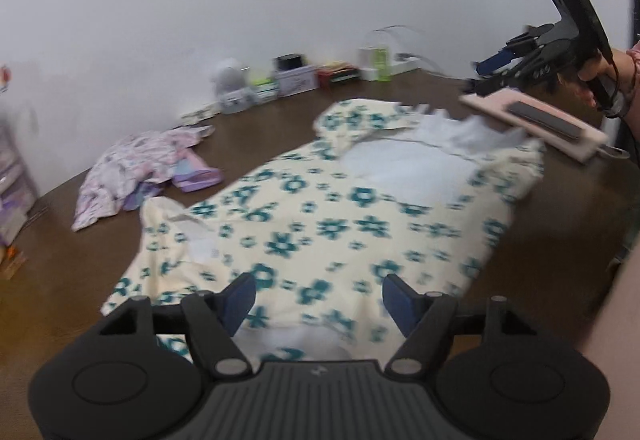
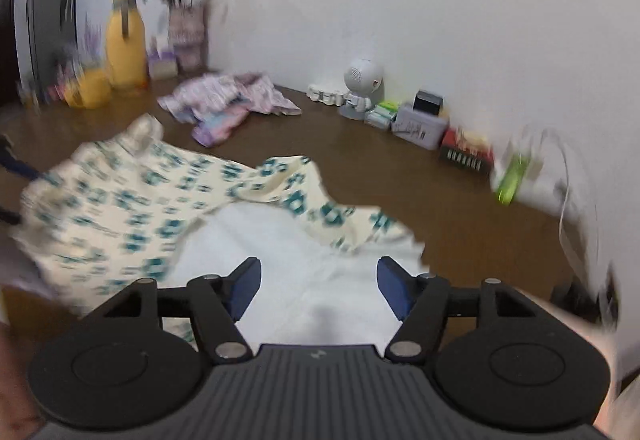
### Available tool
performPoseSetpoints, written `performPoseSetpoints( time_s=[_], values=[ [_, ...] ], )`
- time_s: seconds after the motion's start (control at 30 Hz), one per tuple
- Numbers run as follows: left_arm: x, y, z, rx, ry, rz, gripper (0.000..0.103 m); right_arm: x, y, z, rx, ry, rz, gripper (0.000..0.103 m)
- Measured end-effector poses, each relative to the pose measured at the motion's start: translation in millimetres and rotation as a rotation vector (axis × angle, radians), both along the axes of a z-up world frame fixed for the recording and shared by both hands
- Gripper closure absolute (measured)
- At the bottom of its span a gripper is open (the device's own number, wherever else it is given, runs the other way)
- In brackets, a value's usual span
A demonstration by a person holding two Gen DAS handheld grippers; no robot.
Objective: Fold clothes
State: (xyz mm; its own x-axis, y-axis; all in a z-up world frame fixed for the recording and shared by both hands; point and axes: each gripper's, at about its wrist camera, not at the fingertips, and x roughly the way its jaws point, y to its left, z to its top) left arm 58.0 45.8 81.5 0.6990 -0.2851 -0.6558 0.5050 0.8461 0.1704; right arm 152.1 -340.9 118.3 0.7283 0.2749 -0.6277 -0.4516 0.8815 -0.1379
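A cream garment with teal flowers (image 1: 320,215) lies spread on the brown table (image 1: 80,260), its white lining (image 1: 400,167) showing at the far end. My left gripper (image 1: 320,298) hovers open over the near hem with nothing between its fingers. My right gripper (image 1: 482,75), held by a hand, is above the far right corner of the garment. In the right wrist view the right gripper (image 2: 320,280) is open over the white lining (image 2: 288,260), and the flowered cloth (image 2: 120,207) is blurred to its left.
A crumpled pink and purple garment (image 1: 132,171) (image 2: 228,99) lies apart near the wall. Along the wall stand a white round gadget (image 2: 362,83), small boxes (image 2: 420,123), a green bottle (image 2: 512,179) and cables. Yellow bottles (image 2: 124,47) and flowers fill the corner. A pink flat piece (image 1: 540,119) sits under my right gripper.
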Motion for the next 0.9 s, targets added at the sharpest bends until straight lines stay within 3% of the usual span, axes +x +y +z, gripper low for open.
performPoseSetpoints(
  time_s=[0.07,0.2,0.3,0.37,0.47,0.5,0.53,0.57,0.6,0.63,0.7,0.77,0.9],
  values=[
    [13.9,-1.0,-0.7,0.011,0.008,0.016,0.035,34.7,17.0,-11.5,-0.053,0.027,-0.010,0.038],
    [48.0,-11.1,2.4,0.043,0.014,-0.003,0.035,99.0,20.7,-36.4,-0.044,0.144,-0.051,0.042],
    [81.5,-31.0,11.6,0.077,-0.009,-0.049,0.035,112.7,25.4,-48.7,-0.101,0.167,0.066,0.042],
    [107.9,-49.3,13.4,0.089,-0.014,-0.080,0.034,116.5,31.8,-54.3,-0.146,0.174,0.139,0.035],
    [149.3,-81.2,5.5,0.093,0.004,-0.114,0.034,130.5,43.7,-66.0,-0.215,0.202,0.173,0.036],
    [163.1,-91.8,2.8,0.094,0.009,-0.125,0.034,136.4,46.3,-69.2,-0.230,0.212,0.176,0.040],
    [174.7,-99.8,-3.0,0.095,0.019,-0.131,0.034,144.8,45.4,-70.3,-0.223,0.228,0.171,0.057],
    [183.9,-102.5,-11.3,0.094,0.039,-0.131,0.035,153.0,43.7,-70.2,-0.211,0.241,0.164,0.087],
    [192.2,-103.3,-20.0,0.092,0.063,-0.129,0.045,160.4,40.2,-67.2,-0.188,0.249,0.155,0.096],
    [200.6,-104.0,-28.6,0.091,0.087,-0.127,0.061,168.2,36.5,-63.2,-0.167,0.250,0.140,0.097],
    [213.1,-103.4,-41.6,0.084,0.123,-0.122,0.073,184.4,28.4,-52.8,-0.137,0.211,0.081,0.097],
    [216.5,-98.4,-45.3,0.069,0.134,-0.114,0.072,198.0,23.2,-48.8,-0.119,0.182,0.035,0.097],
    [223.4,-88.2,-52.7,0.039,0.157,-0.097,0.070,208.6,31.7,-71.6,-0.187,0.178,0.032,0.099]
  ],
)
